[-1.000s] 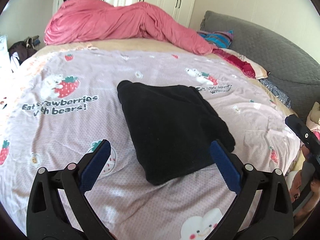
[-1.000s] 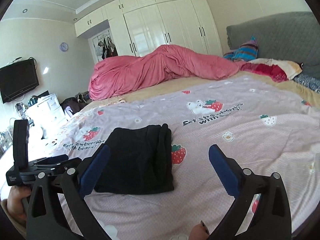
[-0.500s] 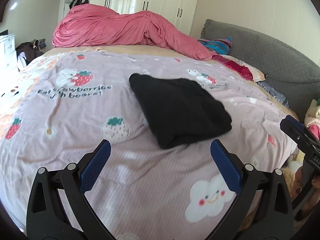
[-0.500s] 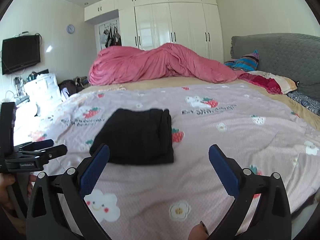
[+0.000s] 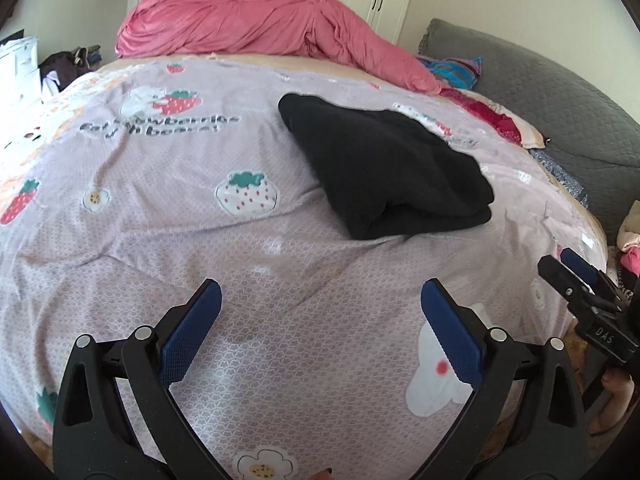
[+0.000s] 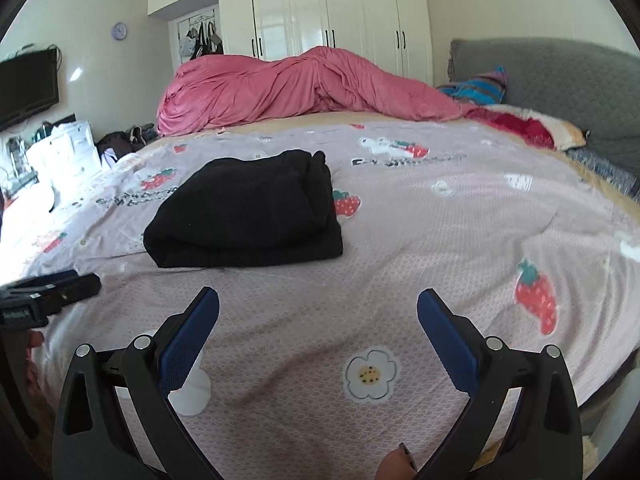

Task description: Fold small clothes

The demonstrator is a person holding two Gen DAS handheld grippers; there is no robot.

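Note:
A black garment [image 5: 384, 164] lies folded into a thick rectangle on the pink strawberry-print bedspread [image 5: 160, 216]; it also shows in the right wrist view [image 6: 248, 208]. My left gripper [image 5: 320, 304] is open and empty, over the bedspread well short of the garment. My right gripper [image 6: 318, 308] is open and empty, also short of the garment. The right gripper shows at the right edge of the left wrist view [image 5: 576, 280]. The left gripper shows at the left edge of the right wrist view [image 6: 44, 292].
A bunched pink duvet [image 6: 304, 84] lies across the far side of the bed. A grey headboard [image 6: 560, 76] and pillows [image 6: 524, 124] are at the right. White wardrobes [image 6: 340, 20] stand behind; a TV [image 6: 24, 84] and drawers [image 6: 64, 152] are at the left.
Both grippers have drawn back from the folded black garment toward the near edge of the bed. The garment lies still. Both grippers stay open.

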